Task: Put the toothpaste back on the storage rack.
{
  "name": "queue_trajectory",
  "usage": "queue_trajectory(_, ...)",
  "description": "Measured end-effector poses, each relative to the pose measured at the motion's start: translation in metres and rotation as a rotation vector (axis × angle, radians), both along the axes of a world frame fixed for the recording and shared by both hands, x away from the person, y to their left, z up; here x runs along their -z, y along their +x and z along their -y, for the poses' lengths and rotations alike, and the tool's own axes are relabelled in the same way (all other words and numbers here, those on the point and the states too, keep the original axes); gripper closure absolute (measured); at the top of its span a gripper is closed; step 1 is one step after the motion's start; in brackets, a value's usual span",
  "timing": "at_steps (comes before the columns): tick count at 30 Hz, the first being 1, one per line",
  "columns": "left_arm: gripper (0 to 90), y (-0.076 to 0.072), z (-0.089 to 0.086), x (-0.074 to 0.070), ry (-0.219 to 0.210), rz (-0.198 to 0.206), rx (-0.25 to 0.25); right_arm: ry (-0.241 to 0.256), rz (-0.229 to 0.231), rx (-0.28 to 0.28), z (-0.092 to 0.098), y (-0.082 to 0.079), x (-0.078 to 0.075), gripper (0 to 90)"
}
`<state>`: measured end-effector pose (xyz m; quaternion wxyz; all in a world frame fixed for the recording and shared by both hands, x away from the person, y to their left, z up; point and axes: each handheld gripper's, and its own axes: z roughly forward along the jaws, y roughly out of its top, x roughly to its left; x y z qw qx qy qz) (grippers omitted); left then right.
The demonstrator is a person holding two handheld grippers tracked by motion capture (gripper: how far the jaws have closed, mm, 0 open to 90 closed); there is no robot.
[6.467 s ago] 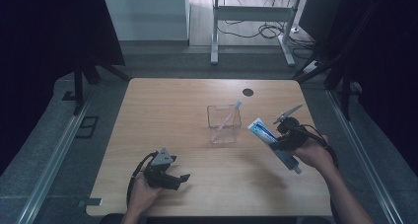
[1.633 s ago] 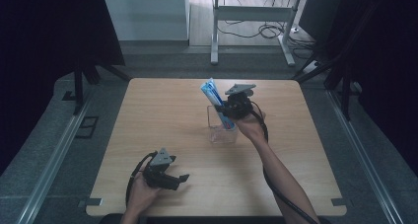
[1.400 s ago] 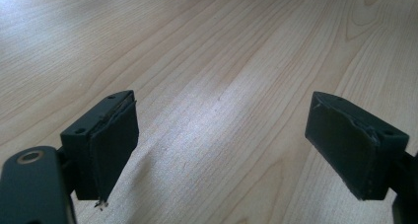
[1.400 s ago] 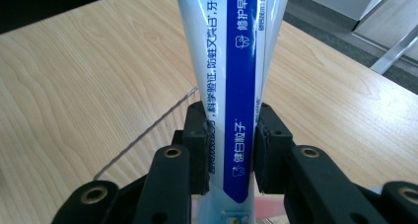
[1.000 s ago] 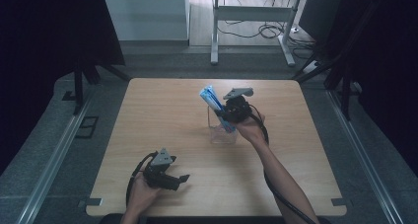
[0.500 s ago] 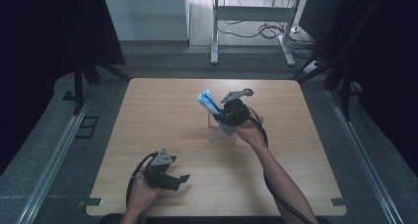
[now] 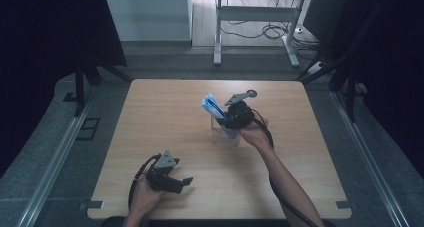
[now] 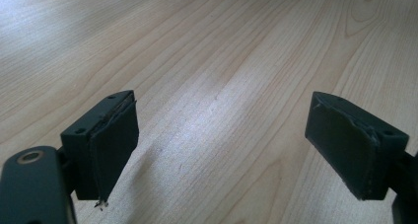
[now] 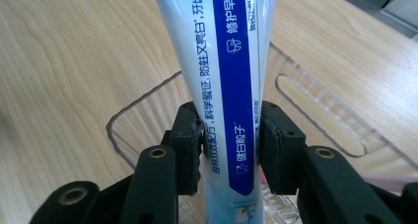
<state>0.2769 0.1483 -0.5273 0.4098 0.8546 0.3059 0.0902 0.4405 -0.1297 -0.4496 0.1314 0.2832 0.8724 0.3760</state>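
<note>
Clear container [image 7: 225, 132] mid-table; right hand-held gripper [image 9: 230, 140] clamps toothpaste tube [image 9: 224, 81]; left hand-held gripper [image 8: 222, 145] released.

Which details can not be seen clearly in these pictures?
- Toothpaste tube: its cap end, hidden by the right tongs in the right gripper view; too small in the high view.
- Clear holder: its contents, blocked by the tube.
- Tube top: cut off by the upper edge.

Toothpaste tube [image 9: 231, 61]: top cut off by the right gripper view's upper edge; lower end hidden between the jaws.
Clear container [image 7: 225, 134]: contents perhaps too small to tell.
</note>
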Motion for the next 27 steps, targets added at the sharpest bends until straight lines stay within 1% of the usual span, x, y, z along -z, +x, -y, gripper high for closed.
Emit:
queue_trajectory(5,13.1,0.0,0.0003,0.0001,0.002,-0.002,0.0,-0.019,-0.009,-0.011,-0.0009,-0.0027,0.0037,60.5)
queue_trajectory(8,13.1,-0.0002,0.0006,0.0002,0.003,-0.002,0.001,-0.018,-0.009,-0.009,-0.0014,-0.0031,0.0044,58.6)
queue_trajectory(17,13.1,-0.0001,0.0007,0.0002,0.003,0.0,0.002,-0.02,0.008,-0.011,-0.0031,-0.0036,0.0029,53.7)
queue_trajectory(19,13.2,-0.0001,0.0005,0.0001,0.004,-0.002,0.002,-0.017,0.007,-0.012,-0.0041,-0.004,0.0023,51.9)
queue_trajectory(21,13.1,-0.0001,0.0004,0.0001,0.003,-0.002,0.002,-0.023,0.009,-0.013,-0.0057,-0.0047,0.0018,48.2)
queue_trajectory(22,13.1,-0.0001,0.0004,0.0001,0.004,-0.002,0.002,-0.023,0.009,-0.013,-0.0057,-0.0047,0.0018,48.2)
queue_trajectory(23,13.1,0.0,0.0004,0.0001,0.003,-0.003,0.002,-0.027,0.014,-0.011,-0.0064,-0.005,0.0012,45.5)
queue_trajectory(27,13.1,-0.0001,0.0004,0.0001,0.004,-0.003,0.003,-0.029,0.015,-0.011,-0.0069,-0.0059,-0.0007,42.1)
